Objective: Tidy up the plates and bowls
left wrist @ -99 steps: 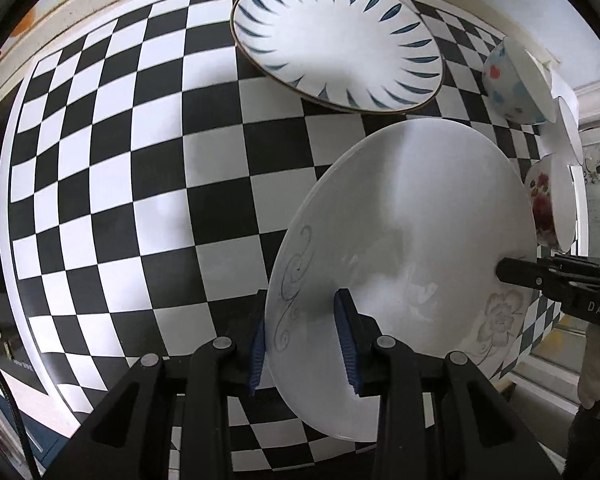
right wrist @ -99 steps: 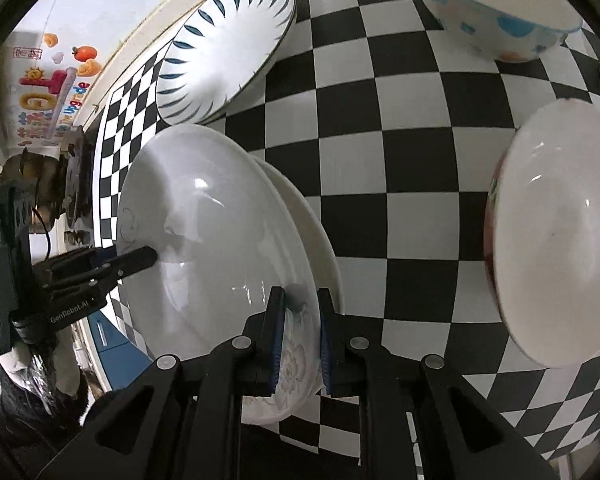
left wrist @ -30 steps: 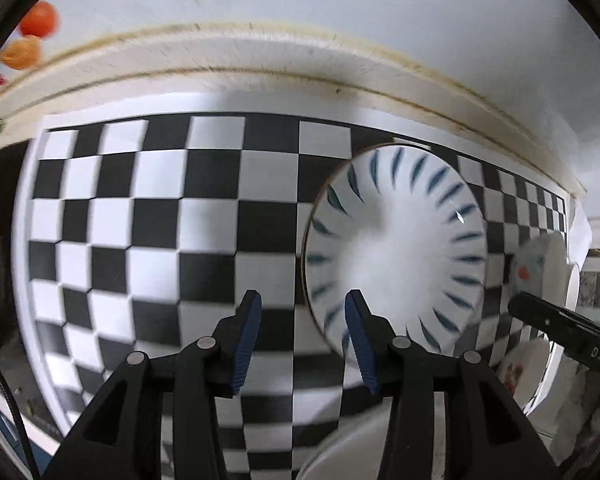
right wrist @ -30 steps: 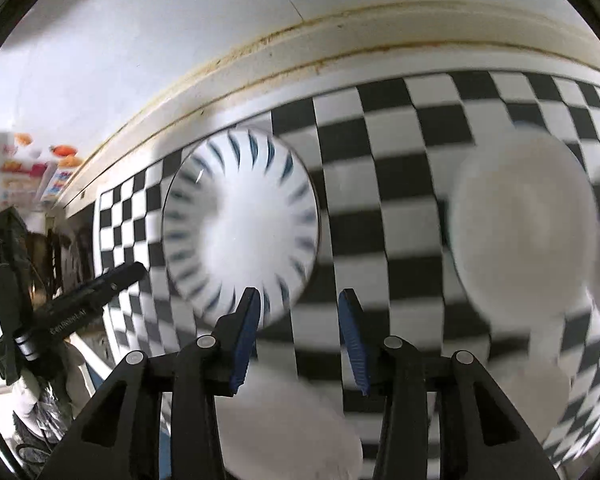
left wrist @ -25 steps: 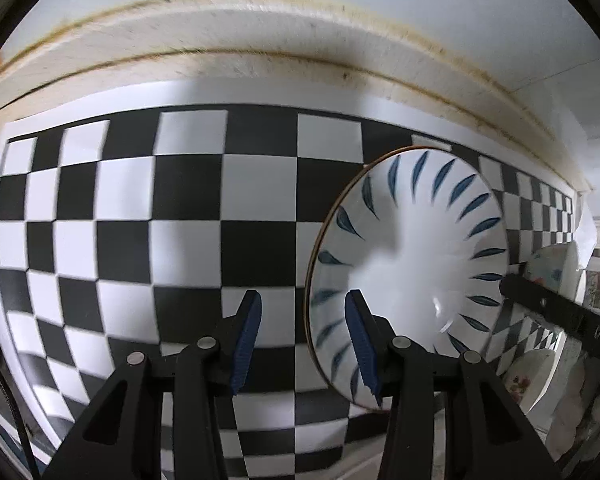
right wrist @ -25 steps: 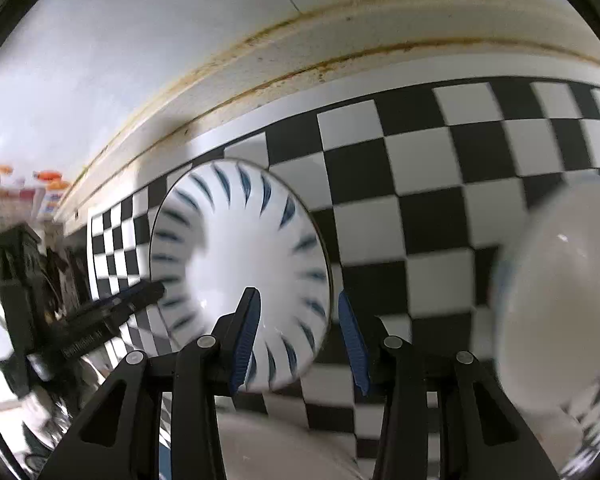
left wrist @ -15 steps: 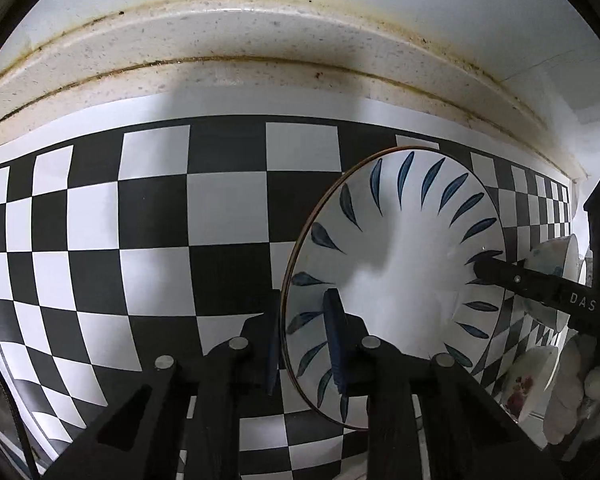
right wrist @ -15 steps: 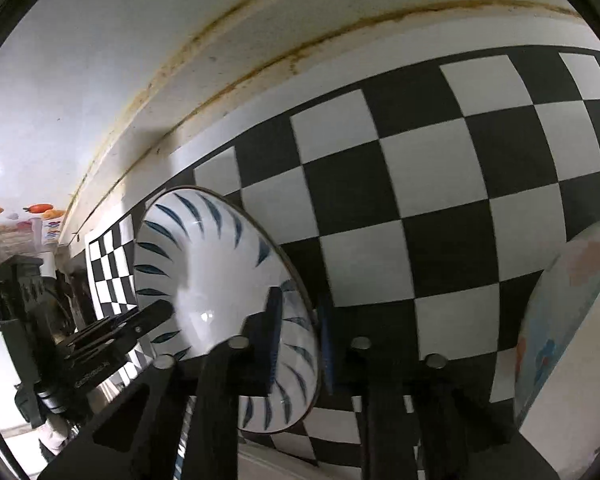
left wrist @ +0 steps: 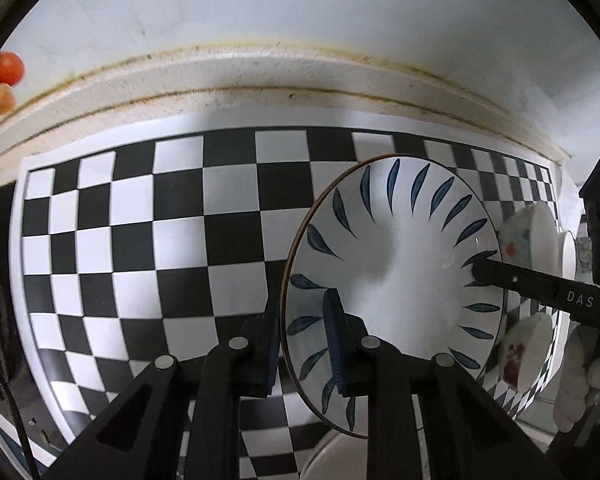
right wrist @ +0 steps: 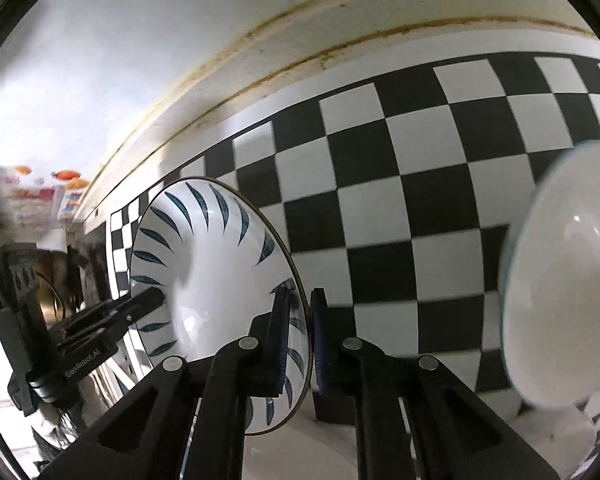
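A white plate with blue leaf marks (left wrist: 396, 280) hangs tilted over the black-and-white checked cloth (left wrist: 140, 240), held at both sides. My left gripper (left wrist: 304, 344) is shut on its left rim, one finger inside the plate and one under it. My right gripper (right wrist: 302, 336) is shut on the opposite rim of the same plate (right wrist: 212, 280). Each gripper shows in the other's view: the right gripper (left wrist: 485, 267) at the plate's right edge, the left gripper (right wrist: 156, 296) at its left edge.
A plain white plate (left wrist: 332, 460) lies on the cloth just below the held one. To the right stand a bowl with coloured spots (left wrist: 528, 236) and one with red flowers (left wrist: 520, 356); a white bowl (right wrist: 560, 280) fills the right wrist view's right side. A stained wall ledge (left wrist: 260, 76) borders the cloth's far side.
Both grippers came down open over the blue-leaf plate, then shut on its opposite rims. The plate now sits tilted and slightly higher over the cloth.
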`<state>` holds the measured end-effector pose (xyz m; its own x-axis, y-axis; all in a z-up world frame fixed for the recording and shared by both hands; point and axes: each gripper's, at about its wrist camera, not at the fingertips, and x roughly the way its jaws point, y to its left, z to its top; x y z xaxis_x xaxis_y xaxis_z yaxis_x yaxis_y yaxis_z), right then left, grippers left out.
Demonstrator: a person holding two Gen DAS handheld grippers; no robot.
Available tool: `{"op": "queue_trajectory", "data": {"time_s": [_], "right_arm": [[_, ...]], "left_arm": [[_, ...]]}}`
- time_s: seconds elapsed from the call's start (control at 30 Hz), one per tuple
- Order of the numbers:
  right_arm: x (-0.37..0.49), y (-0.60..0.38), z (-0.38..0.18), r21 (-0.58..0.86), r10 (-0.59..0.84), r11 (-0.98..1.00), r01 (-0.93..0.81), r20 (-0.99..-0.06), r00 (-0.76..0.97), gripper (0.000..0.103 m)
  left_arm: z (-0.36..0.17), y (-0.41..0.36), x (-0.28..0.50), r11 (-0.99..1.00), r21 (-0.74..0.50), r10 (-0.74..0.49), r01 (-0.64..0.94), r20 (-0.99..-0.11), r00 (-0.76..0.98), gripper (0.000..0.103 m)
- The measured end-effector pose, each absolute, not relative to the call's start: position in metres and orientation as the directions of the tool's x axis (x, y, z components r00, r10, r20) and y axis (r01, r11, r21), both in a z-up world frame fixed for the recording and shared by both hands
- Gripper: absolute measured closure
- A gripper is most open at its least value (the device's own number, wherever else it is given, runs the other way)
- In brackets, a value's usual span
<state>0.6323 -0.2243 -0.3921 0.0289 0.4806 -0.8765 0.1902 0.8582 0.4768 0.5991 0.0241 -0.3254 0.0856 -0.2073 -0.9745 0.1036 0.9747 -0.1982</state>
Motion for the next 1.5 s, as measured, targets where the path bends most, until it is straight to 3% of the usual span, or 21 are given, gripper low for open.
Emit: {"op": "queue_trajectory", "data": {"time_s": [0.27, 0.67, 1.5], "right_arm": [[0.593, -0.218, -0.345, 0.492, 0.488, 0.859, 0.141, -0.871, 0.064, 0.091], [0.525, -0.221, -0.312, 0.512, 0.507, 0.852, 0.109, -0.859, 0.074, 0.091], [0.431, -0.231, -0.387, 0.458, 0.473, 0.876, 0.148, -0.877, -0.084, 0.091]], "left_arm": [[-0.279, 0.033, 0.564, 0.97, -0.208, -0.226, 0.124, -0.962, 0.155, 0.085], [-0.251, 0.015, 0.504, 0.964, -0.202, -0.23, 0.171, -0.96, 0.162, 0.085], [-0.33, -0.01, 0.435, 0.967, -0.176, -0.176, 0.182, -0.984, -0.015, 0.084]]}}
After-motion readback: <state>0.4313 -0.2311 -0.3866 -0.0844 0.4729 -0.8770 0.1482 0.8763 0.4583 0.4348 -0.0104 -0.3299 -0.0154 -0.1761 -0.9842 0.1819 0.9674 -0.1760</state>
